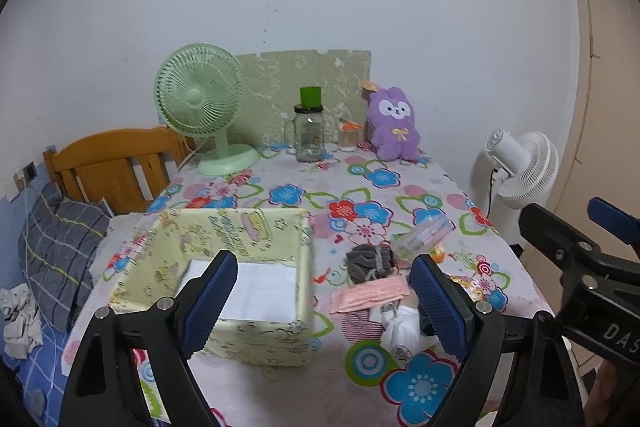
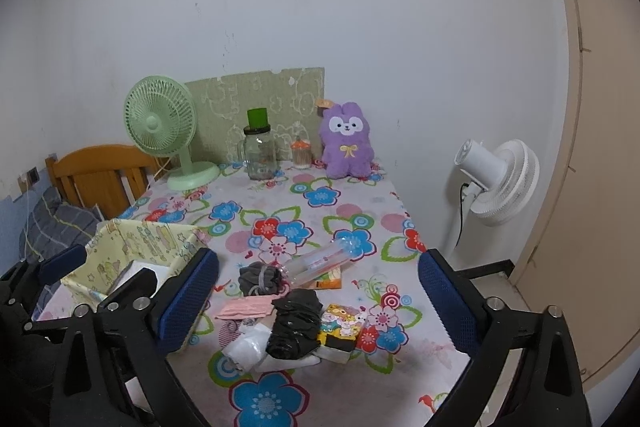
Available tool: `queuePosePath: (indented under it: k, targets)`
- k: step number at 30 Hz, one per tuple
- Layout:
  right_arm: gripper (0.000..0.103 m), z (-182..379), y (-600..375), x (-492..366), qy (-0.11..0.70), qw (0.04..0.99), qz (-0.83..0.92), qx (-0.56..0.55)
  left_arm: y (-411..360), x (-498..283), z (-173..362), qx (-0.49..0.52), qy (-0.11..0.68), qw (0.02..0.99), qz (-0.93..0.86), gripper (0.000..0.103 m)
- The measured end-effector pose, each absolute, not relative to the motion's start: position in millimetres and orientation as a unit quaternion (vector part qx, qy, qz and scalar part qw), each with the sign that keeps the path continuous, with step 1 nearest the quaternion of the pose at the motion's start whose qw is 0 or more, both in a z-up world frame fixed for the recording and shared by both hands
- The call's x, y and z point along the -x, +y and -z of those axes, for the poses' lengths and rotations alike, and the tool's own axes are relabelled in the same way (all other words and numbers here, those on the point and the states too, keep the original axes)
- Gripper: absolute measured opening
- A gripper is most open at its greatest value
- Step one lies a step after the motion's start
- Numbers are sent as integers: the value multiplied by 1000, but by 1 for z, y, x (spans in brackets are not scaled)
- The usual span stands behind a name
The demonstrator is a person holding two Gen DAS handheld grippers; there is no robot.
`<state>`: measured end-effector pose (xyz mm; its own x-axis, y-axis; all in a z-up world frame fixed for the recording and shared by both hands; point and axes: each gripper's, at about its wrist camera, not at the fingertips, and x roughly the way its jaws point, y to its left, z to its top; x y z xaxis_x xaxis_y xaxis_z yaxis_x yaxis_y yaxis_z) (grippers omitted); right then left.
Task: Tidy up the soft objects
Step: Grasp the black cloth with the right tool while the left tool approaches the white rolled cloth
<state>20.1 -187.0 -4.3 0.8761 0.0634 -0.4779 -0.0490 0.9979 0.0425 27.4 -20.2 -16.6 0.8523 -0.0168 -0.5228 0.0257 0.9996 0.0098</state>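
Both grippers, left gripper (image 1: 324, 301) and right gripper (image 2: 318, 301), hover with jaws wide and empty over the clutter; next, grasp the pink cloth (image 2: 245, 308) for the fabric bin (image 1: 256, 227)

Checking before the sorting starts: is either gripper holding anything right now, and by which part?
Nothing is held. The left gripper and right gripper both stand open above the table, nothing between their fingers.
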Motion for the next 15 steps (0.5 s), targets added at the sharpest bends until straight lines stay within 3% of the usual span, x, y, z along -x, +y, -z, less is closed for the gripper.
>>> queuePosePath:
  k: [15]
  targets:
    - [96, 35, -201, -45, 283, 958, -45, -18, -52, -51, 43, -12, 317, 948, 37, 84]
